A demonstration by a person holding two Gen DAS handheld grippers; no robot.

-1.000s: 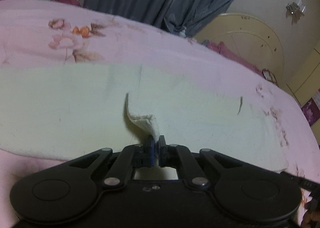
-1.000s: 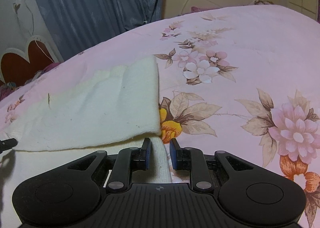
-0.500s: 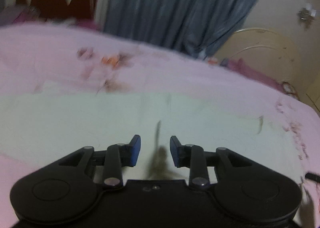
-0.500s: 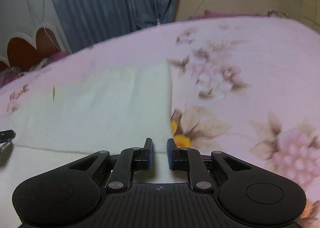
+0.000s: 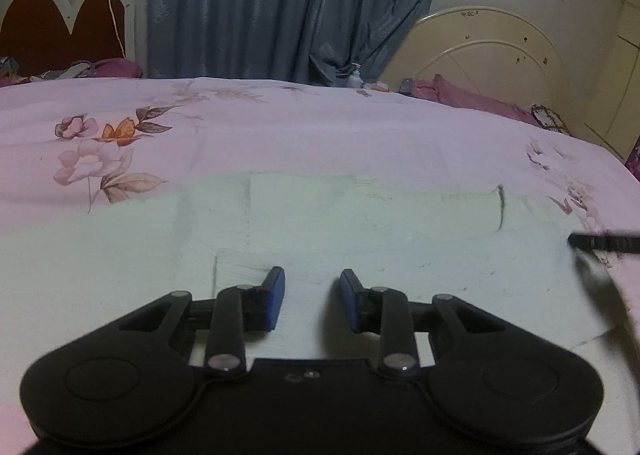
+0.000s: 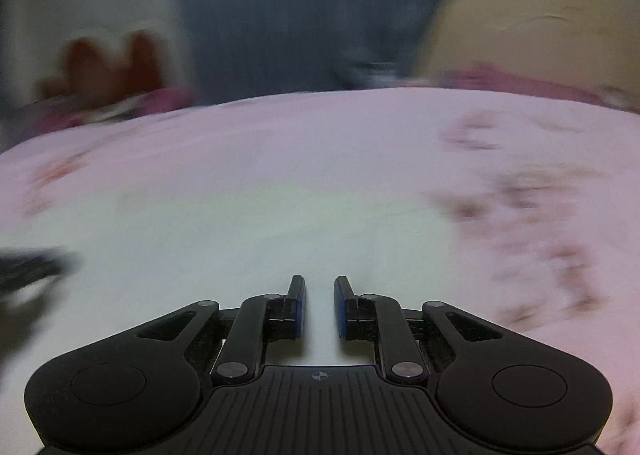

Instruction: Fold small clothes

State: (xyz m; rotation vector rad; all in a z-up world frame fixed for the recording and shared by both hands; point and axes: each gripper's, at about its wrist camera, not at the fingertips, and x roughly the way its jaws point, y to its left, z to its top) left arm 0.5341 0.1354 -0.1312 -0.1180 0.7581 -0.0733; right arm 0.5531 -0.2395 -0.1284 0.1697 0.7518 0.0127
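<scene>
A cream knitted garment lies flat and folded on the pink flowered bedspread. My left gripper is open and empty, just above the garment's near part. In the blurred right wrist view the garment fills the middle. My right gripper is open with a narrow gap and holds nothing, low over the cloth. The tip of the right gripper shows at the right edge of the left wrist view. The left gripper shows as a dark blur at the left.
A blue-grey curtain hangs behind the bed. A red heart-shaped headboard stands at the back left and a cream rounded headboard at the back right. Purple bedding lies along the far edge.
My left gripper let go of the garment's corner and opened wide. The cloth now lies flat. Both grippers have drawn back and tilted up; the right view is blurred by motion.
</scene>
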